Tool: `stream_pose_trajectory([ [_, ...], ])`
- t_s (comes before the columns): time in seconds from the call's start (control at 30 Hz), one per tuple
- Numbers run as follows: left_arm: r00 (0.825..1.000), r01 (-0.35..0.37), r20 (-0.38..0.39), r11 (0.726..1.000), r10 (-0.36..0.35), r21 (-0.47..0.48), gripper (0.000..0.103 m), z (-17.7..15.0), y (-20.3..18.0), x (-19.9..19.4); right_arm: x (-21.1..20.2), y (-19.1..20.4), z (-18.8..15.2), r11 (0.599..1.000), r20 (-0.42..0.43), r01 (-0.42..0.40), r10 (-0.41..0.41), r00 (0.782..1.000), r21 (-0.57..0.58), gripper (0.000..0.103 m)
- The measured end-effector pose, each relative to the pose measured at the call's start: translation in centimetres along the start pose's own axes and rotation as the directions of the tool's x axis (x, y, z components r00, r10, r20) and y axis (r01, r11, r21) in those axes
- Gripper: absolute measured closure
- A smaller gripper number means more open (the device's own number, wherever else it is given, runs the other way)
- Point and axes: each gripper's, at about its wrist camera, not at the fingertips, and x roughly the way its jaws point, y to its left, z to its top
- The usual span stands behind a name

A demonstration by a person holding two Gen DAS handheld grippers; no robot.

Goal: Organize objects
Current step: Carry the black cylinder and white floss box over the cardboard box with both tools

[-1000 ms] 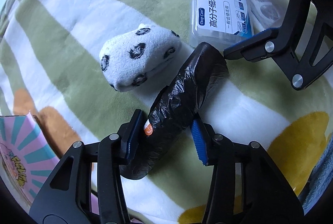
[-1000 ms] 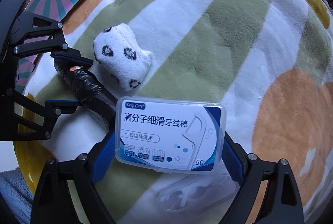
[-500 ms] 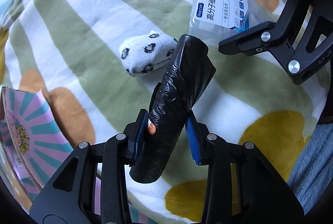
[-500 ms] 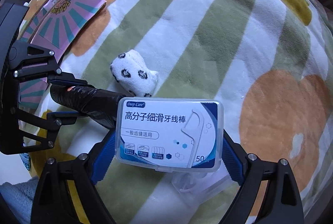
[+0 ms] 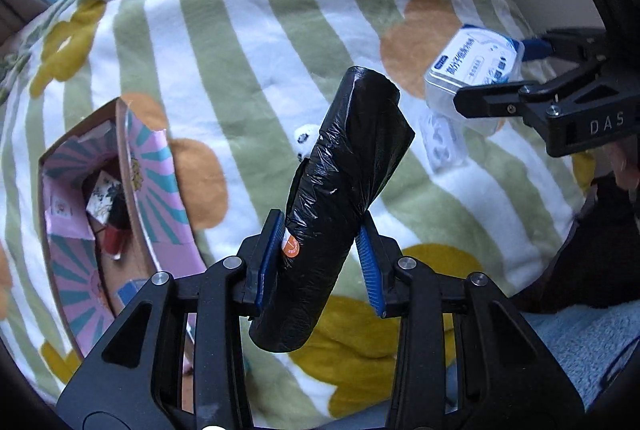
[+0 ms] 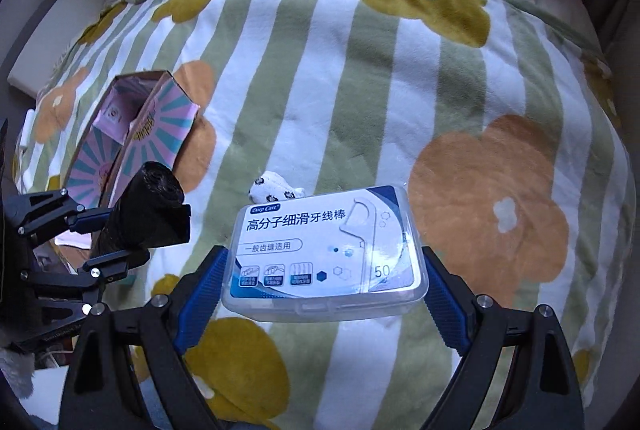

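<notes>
Hiding most of sock: roll

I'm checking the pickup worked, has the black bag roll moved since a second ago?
Yes. The black bag roll lay on the blanket beside the spotted sock; now the left gripper holds it lifted well above both.

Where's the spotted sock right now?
The spotted sock lies on the striped blanket, centre of the right wrist view, just beyond the floss pick box.
</notes>
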Motion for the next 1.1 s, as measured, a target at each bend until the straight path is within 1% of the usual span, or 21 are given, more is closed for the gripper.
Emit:
stream_pose_trajectory([
  [0.07,0.999,0.006,0.052,0.996,-0.002,-0.092,0.07,-0.3,0.7,-1.4,-2.1,0.2,-0.4,0.999,0.021,-0.001,0.001,1.0,0.045,0.014],
  [0.1,0.997,0.009,0.072,0.992,0.0,-0.125,0.07,-0.5,0.4,-2.0,-2.7,0.7,-0.4,0.998,0.032,-0.004,0.001,0.999,0.067,0.014],
  [0.17,0.993,0.011,0.116,0.978,0.014,-0.207,0.07,-0.9,0.8,-3.6,-4.3,1.4,-0.9,0.994,0.06,-0.008,0.002,0.998,0.113,0.014],
  [0.2,0.991,0.009,0.132,0.973,0.023,-0.233,0.07,-1.0,0.9,-4.4,-4.9,1.7,-1.2,0.991,0.07,-0.007,-0.002,0.998,0.132,0.014],
  [0.3,0.98,0.002,0.187,0.944,0.063,-0.331,0.07,-1.8,1.3,-6.5,-6.7,2.7,-2.1,0.983,0.11,0.008,-0.028,0.994,0.186,0.014],
  [0.37,0.967,-0.013,0.225,0.908,0.118,-0.419,0.07,-2.9,1.6,-7.7,-7.5,3.4,-2.9,0.977,0.133,0.016,-0.045,0.99,0.213,0.014],
  [0.43,0.957,-0.008,0.254,0.881,0.144,-0.472,0.07,-3.8,1.7,-8.0,-7.9,4.1,-3.9,0.974,0.147,0.034,-0.068,0.987,0.226,0.014],
  [0.5,0.955,-0.033,0.248,0.886,0.165,-0.462,0.07,-4.3,1.4,-7.9,-7.8,4.9,-4.7,0.973,0.154,0.05,-0.087,0.984,0.227,0.014],
  [0.6,0.951,-0.038,0.253,0.879,0.177,-0.475,0.07,-4.3,1.6,-7.7,-7.3,5.5,-5.3,0.972,0.151,0.048,-0.084,0.985,0.229,0.014],
  [0.77,0.937,-0.04,0.276,0.852,0.213,-0.522,0.07,-4.6,1.9,-8.3,-7.1,6.0,-5.0,0.972,0.166,0.043,-0.083,0.983,0.23,0.014],
  [0.83,0.935,-0.038,0.278,0.843,0.22,-0.537,0.07,-4.9,2.1,-8.5,-7.1,6.4,-4.7,0.974,0.168,0.039,-0.077,0.983,0.221,0.014],
  [1.0,0.931,-0.033,0.278,0.812,0.238,-0.583,0.07,-5.7,3.2,-9.1,-7.2,8.0,-3.3,0.986,0.175,0.024,-0.053,0.983,0.167,0.014],
  [1.1,0.925,-0.039,0.277,0.79,0.26,-0.612,0.07,-6.3,4.1,-9.7,-7.1,9.1,-2.1,0.992,0.179,0.013,-0.036,0.983,0.128,0.014],
])
